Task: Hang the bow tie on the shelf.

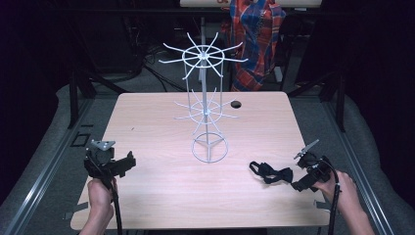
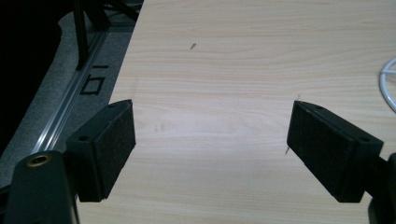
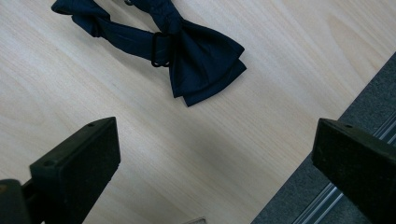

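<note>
Dark surroundings close in on a pale wood-grain bench point(image 1: 161, 147), and near its right front corner lies a dark bow tie point(image 1: 272, 173), flat on the wood with its strap looped out to the left. In the right gripper view the bow tie point(image 3: 187, 56) shows a doubled fabric bow, a knot band at its middle, and a thin strap running through a small slider buckle.

It looks light and limp: cloth that will fold and sag rather than hold its shape, and with a slight sheen that suggests it may slide between hard pads. Nothing about it seems fragile. The knot at the centre is probably the best place to pinch, since it is the thickest, firmest part and stands a little proud of the wood; the strap is thin and lies flat, so it would be harder to get under, and lifting by one wing would let the rest dangle and swing.

Just right of the tie, the right claw point(image 1: 304, 177) sits low over the bench with its jaws spread wide and nothing between them. Well apart, at the left front edge, the left claw point(image 1: 119, 165) also stands wide and empty over bare wood.

Behind, at mid-bench, a white wire rack point(image 1: 206, 105) rises with two tiers of radiating hooks, a likely place to hang the strap.
</note>
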`<state>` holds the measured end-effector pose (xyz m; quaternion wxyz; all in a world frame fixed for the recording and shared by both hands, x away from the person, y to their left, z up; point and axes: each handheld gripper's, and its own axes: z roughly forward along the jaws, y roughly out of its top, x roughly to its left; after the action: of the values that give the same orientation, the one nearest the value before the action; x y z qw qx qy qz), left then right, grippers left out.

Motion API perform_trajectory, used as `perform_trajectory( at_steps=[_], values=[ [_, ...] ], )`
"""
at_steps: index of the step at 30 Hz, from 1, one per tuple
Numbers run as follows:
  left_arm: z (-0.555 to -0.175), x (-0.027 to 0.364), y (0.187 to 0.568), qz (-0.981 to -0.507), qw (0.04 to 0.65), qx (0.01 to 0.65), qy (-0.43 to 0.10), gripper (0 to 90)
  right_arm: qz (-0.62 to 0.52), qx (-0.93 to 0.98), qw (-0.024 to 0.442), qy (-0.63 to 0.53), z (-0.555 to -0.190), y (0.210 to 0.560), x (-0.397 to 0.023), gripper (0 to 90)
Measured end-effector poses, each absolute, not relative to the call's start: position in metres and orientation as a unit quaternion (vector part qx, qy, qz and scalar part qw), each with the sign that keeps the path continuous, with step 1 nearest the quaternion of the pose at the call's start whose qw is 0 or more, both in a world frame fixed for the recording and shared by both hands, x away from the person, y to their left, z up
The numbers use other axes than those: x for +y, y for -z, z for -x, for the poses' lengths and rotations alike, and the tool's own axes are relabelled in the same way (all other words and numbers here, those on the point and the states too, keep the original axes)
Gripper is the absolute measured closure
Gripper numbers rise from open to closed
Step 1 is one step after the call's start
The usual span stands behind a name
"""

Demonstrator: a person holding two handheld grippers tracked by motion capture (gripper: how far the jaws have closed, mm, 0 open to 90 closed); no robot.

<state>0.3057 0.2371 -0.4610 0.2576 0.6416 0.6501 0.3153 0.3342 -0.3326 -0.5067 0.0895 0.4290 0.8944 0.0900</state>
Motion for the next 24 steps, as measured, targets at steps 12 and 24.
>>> perform_trajectory(
  at_steps=[12, 24],
  values=[
    [-0.306, 0.236, 0.461, -0.644, 0.257, 0.649, -0.314, 15.8, -0.41, 0.903, 0.092, -0.092, -0.337, 0.505, -0.323, 0.2],
    [-0.305, 0.236, 0.461, -0.643, 0.256, 0.65, -0.314, 15.8, -0.389, 0.91, 0.097, -0.104, -0.342, 0.51, -0.311, 1.2]
  ],
)
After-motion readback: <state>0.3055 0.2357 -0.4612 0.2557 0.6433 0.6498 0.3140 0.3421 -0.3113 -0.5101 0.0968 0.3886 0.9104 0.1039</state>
